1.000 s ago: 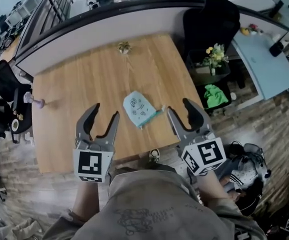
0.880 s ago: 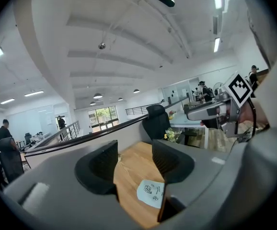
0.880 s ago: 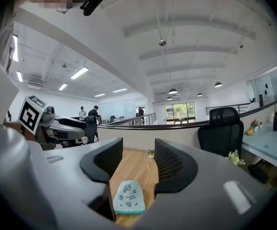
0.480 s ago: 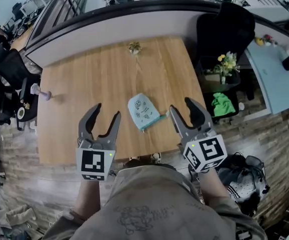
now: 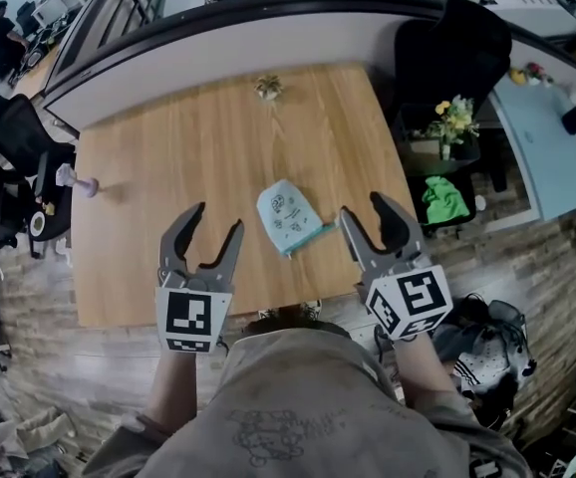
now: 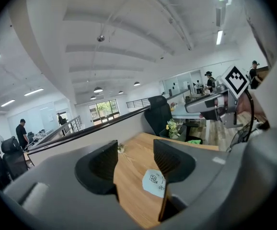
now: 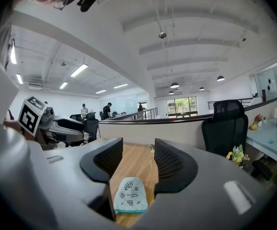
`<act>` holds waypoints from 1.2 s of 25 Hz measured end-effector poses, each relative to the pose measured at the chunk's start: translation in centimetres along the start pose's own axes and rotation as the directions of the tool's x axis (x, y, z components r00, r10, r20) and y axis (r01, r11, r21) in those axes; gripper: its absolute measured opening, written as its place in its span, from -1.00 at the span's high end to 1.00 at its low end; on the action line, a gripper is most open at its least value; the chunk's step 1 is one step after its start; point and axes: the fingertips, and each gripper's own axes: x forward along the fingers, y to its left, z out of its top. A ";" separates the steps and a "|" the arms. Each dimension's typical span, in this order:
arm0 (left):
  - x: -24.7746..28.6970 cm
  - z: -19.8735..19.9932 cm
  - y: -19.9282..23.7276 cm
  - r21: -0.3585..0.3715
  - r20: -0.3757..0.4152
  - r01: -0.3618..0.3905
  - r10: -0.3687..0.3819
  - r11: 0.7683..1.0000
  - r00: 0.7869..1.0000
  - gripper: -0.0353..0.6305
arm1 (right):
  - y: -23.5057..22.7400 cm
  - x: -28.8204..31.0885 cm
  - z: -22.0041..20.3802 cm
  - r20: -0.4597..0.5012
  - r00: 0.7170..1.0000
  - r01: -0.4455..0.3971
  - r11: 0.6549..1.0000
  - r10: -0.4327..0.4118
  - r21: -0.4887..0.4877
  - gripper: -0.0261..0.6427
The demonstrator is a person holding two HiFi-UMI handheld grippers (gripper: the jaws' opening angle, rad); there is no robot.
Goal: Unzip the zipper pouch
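A pale blue zipper pouch (image 5: pixel 289 215) with small printed drawings lies flat near the front edge of the wooden table (image 5: pixel 168 167); its teal zipper edge faces me. My left gripper (image 5: pixel 207 232) hovers left of the pouch, its jaws having just widened, nothing between them. To the pouch's right, my right gripper (image 5: pixel 371 217) is open and empty as well. The pouch (image 7: pixel 130 201) sits low between the jaws of the right gripper (image 7: pixel 134 159) in the right gripper view. In the left gripper view the pouch (image 6: pixel 154 182) shows past the left gripper (image 6: pixel 134 159).
A small dried plant (image 5: pixel 267 88) sits at the table's far edge and a small purple object (image 5: pixel 82 184) at its left edge. A black office chair (image 5: pixel 445 48) and a flower pot (image 5: pixel 448 123) stand right of the table. A curved partition runs behind.
Both grippers have dropped slightly toward the table's front edge, staying either side of the pouch. The pouch has not moved.
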 end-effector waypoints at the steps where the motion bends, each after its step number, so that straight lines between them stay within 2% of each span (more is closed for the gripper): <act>1: 0.3 -0.6 -0.1 0.016 -0.015 0.013 -0.012 1.000 1.000 0.19 | 0.2 0.2 -0.4 -0.010 1.000 0.000 1.000 0.000 0.001 0.33; 5: 1.7 -2.7 -0.9 0.098 -0.067 0.078 -0.072 0.992 0.995 0.19 | 0.9 0.9 -2.2 -0.061 0.998 -0.001 1.000 0.001 0.011 0.33; 10: 3.8 -4.6 -2.2 0.056 -0.044 0.166 -0.163 0.985 0.986 0.19 | 1.6 2.3 -4.9 -0.115 0.993 -0.003 1.000 0.006 0.026 0.33; 14: 5.3 -7.7 -4.0 0.104 -0.103 0.251 -0.240 0.963 0.965 0.19 | 2.1 3.3 -7.5 -0.164 0.986 -0.015 0.999 0.021 0.038 0.34; 18: 6.0 -12.3 -6.1 0.076 -0.171 0.326 -0.310 0.942 0.935 0.18 | 2.4 3.8 -10.5 -0.215 0.976 -0.015 0.998 0.027 0.057 0.34; 24: 7.3 -18.4 -9.2 0.151 -0.274 0.442 -0.392 0.884 0.878 0.18 | 3.2 5.2 -15.5 -0.294 0.955 -0.017 0.996 0.043 0.091 0.34; 30: 9.4 -23.5 -12.3 0.198 -0.345 0.554 -0.471 0.809 0.812 0.18 | 3.4 6.7 -20.1 -0.356 0.933 -0.003 0.991 0.051 0.135 0.35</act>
